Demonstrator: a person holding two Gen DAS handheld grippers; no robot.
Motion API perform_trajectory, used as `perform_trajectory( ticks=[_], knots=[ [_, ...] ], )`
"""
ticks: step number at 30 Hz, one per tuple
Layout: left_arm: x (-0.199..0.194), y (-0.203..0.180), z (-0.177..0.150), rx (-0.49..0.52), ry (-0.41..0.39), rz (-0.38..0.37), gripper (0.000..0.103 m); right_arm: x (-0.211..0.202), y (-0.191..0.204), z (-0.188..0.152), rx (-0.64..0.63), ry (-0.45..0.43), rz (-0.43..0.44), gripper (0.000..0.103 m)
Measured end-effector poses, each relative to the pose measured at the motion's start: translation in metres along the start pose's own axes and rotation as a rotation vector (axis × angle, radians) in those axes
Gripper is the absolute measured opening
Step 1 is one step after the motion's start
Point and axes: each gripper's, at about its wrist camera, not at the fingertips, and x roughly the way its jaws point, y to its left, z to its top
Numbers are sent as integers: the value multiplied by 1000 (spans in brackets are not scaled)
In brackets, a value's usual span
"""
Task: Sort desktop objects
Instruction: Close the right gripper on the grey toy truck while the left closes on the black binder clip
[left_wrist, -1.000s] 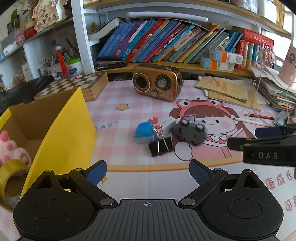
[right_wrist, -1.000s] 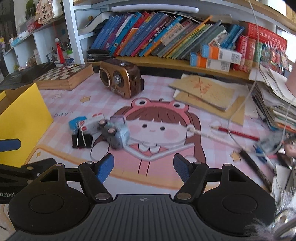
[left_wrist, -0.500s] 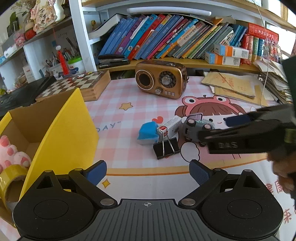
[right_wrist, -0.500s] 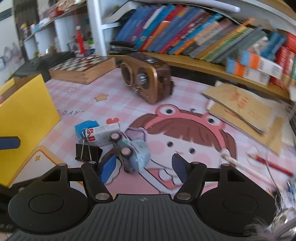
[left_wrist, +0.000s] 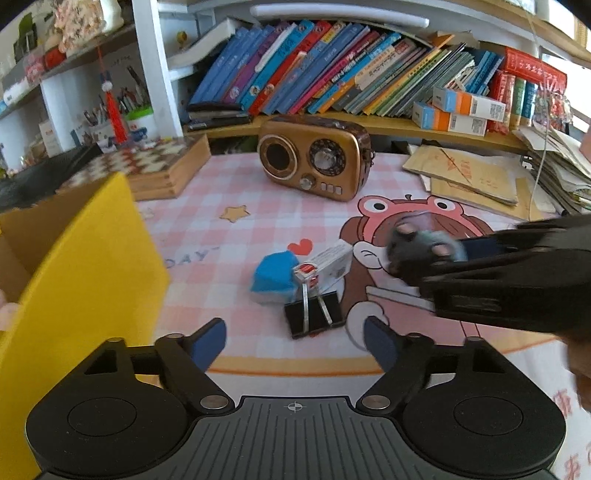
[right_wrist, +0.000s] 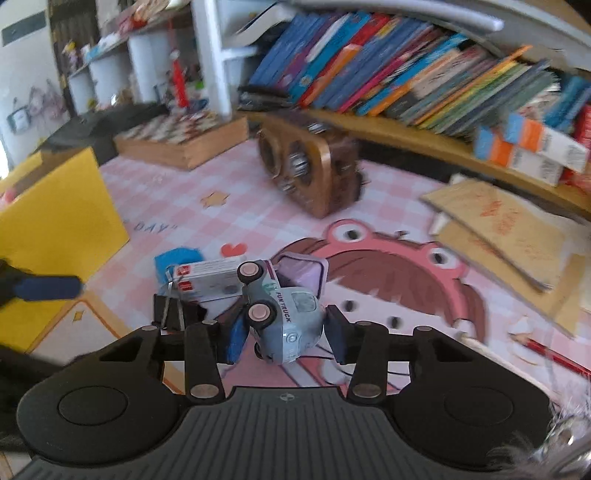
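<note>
A grey-blue toy truck (right_wrist: 284, 314) lies on its side between the blue pads of my right gripper (right_wrist: 282, 334), which is shut on it. It also shows in the left wrist view (left_wrist: 421, 247), held by the right gripper's black body (left_wrist: 517, 284). To its left lie a small white box (left_wrist: 330, 264), a blue eraser (left_wrist: 275, 277) and a black binder clip (left_wrist: 314, 315). My left gripper (left_wrist: 295, 339) is open and empty, just in front of the clip. A yellow cardboard box (left_wrist: 85, 273) stands at the left.
A brown retro radio (left_wrist: 314, 162) stands at the back of the pink checked mat (left_wrist: 207, 229). A wooden chess box (left_wrist: 159, 166) is at the back left. Paper envelopes (left_wrist: 476, 177) and a red pencil (right_wrist: 554, 354) lie at the right. Bookshelves (left_wrist: 351, 74) stand behind.
My right gripper has moved in over the toy truck and shut on it. The left gripper has shifted slightly toward the binder clip and stays open.
</note>
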Motion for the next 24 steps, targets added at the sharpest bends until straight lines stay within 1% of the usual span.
perform_trajectory(
  ticks=[1, 2, 3, 4, 6, 7, 10, 13, 14, 19, 22, 24],
  knots=[
    [5, -1, 1, -14, 6, 2, 79, -6, -4, -2, 15, -6, -15, 42],
    [12, -3, 2, -29, 17, 10, 76, -10, -7, -4, 29, -7, -28, 42],
    [18, -5, 4, -45, 31, 25, 69, -15, -10, -6, 48, -6, -39, 42],
    [24, -7, 5, -61, 44, 39, 68, -19, -12, -8, 66, -3, -44, 42],
    [33, -9, 5, -88, 56, 57, 60, -27, -16, -13, 96, 3, -42, 42],
    [36, -9, 5, -98, 62, 66, 59, -31, -16, -16, 106, 3, -37, 42],
    [40, -11, 6, -109, 45, 87, 55, -44, -13, -22, 103, -15, -17, 42],
    [42, -12, 8, -112, 35, 80, 45, -53, -8, -26, 98, -19, -10, 42],
    [42, -13, 8, -112, 31, 71, 39, -55, -6, -27, 100, -18, -11, 42],
    [34, -5, 4, -127, 27, 52, 39, -62, 2, -35, 112, -4, -42, 42],
    [17, 7, -2, -163, 16, 33, 39, -69, 4, -39, 127, 0, -49, 42],
    [3, 12, -7, -169, 11, 9, 39, -74, 7, -43, 140, 3, -53, 42]
  ],
)
